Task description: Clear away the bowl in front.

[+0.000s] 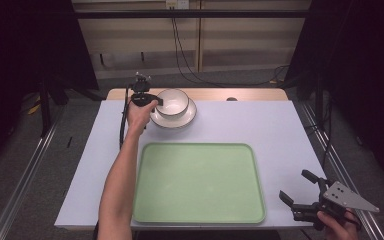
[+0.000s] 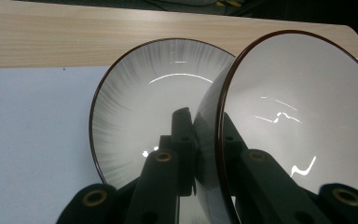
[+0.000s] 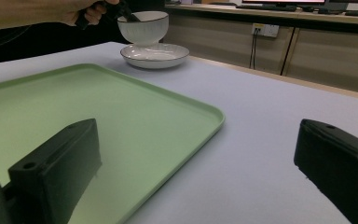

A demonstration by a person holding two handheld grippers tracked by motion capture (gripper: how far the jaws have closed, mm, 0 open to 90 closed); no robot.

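Note:
A white bowl (image 1: 173,102) with a dark rim sits above a white plate (image 1: 187,119) at the table's far middle. My left gripper (image 1: 158,102) is shut on the bowl's left rim. In the left gripper view the bowl (image 2: 298,116) is clamped between the jaws, one inside and one outside its wall, with the plate (image 2: 140,107) behind it. The bowl (image 3: 143,27) hangs just above the plate (image 3: 154,55) in the right gripper view. My right gripper (image 1: 296,188) is open at the table's near right corner, holding nothing.
A large pale green tray (image 1: 198,182) lies empty at the table's near middle, left of the right gripper. The white table top (image 1: 260,125) ends in a wooden strip at the far edge. Cables hang on the back wall.

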